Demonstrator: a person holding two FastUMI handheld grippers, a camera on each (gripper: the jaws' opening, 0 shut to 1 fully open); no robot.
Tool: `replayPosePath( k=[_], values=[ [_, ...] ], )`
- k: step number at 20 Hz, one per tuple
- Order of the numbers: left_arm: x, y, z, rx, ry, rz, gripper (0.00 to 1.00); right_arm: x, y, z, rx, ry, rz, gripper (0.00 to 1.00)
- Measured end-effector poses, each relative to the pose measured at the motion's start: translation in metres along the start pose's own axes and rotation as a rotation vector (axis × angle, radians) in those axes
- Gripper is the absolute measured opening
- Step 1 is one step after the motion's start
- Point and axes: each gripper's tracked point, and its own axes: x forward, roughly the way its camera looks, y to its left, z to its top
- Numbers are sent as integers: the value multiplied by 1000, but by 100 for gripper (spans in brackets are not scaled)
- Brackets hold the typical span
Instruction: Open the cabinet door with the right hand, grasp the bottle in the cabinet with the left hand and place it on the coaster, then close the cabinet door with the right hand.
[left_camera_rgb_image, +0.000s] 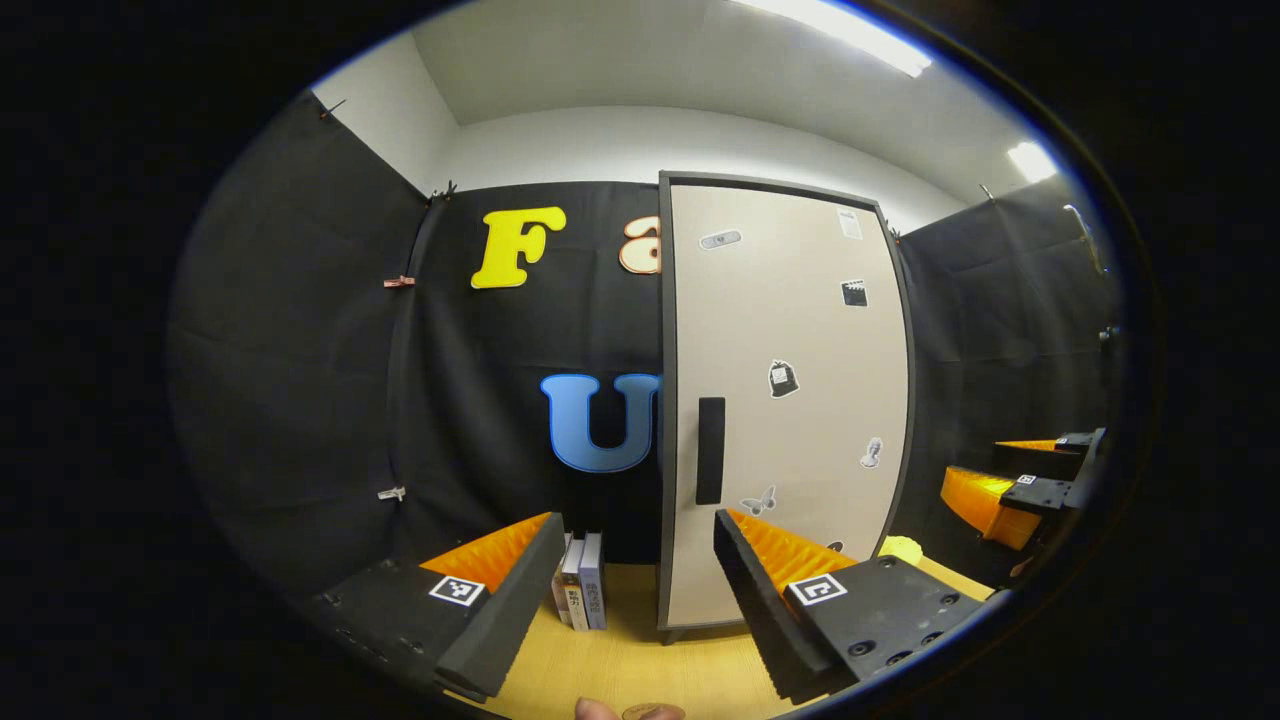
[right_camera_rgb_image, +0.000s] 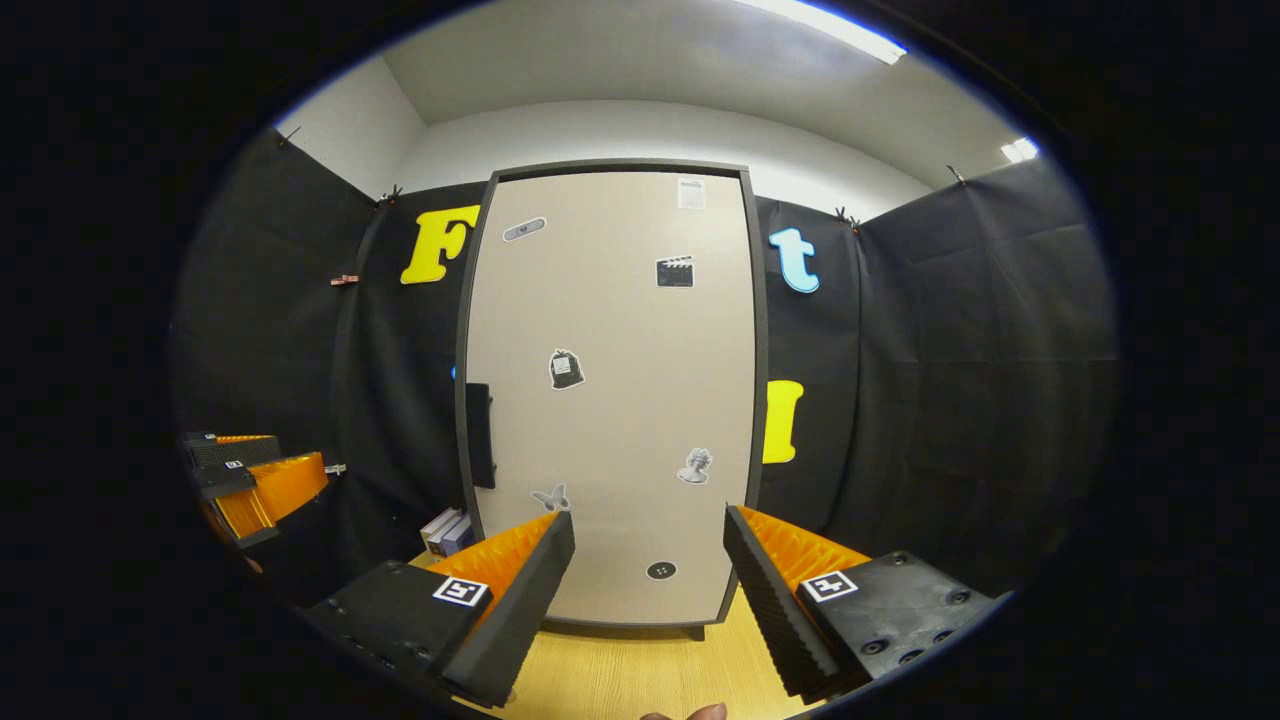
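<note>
A tall beige cabinet (left_camera_rgb_image: 790, 400) with a dark frame stands on the wooden table, its door shut. A dark vertical handle (left_camera_rgb_image: 710, 450) sits near the door's left edge, also seen as handle (right_camera_rgb_image: 480, 435) in the right gripper view of the cabinet (right_camera_rgb_image: 615, 400). My left gripper (left_camera_rgb_image: 635, 590) is open, short of the cabinet and facing its left edge. My right gripper (right_camera_rgb_image: 648, 590) is open too, facing the lower middle of the door. The right gripper (left_camera_rgb_image: 1030, 490) appears at the far right of the left gripper view; the left gripper (right_camera_rgb_image: 250, 480) appears at the far left of the right gripper view.
Three books (left_camera_rgb_image: 582, 592) stand upright on the table left of the cabinet, books (right_camera_rgb_image: 447, 530) also seen from the right gripper view. A small yellow object (left_camera_rgb_image: 900, 547) lies by the cabinet's right foot. A round brown thing (left_camera_rgb_image: 652, 712) peeks in at the bottom edge.
</note>
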Motion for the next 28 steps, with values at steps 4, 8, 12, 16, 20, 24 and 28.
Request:
replayPosePath(
  k=[4,8,12,16,20,24,28],
  values=[
    [3,1,0,3,-6,-6,94,4,2,-1,0,2,-4,97],
    [5,8,0,10,-10,-4,95,12,19,2,6,-6,17,97],
    [5,19,-6,16,-6,3,95,33,58,8,57,-8,93,97],
    [3,30,-11,40,-6,17,94,67,95,17,58,-37,135,98],
    [4,37,-16,9,2,26,95,101,134,23,58,-73,167,97],
    [5,40,-23,-6,27,30,95,133,169,19,50,-74,194,97],
    [3,48,-27,-20,37,43,95,169,185,4,95,-30,180,97]
  ],
)
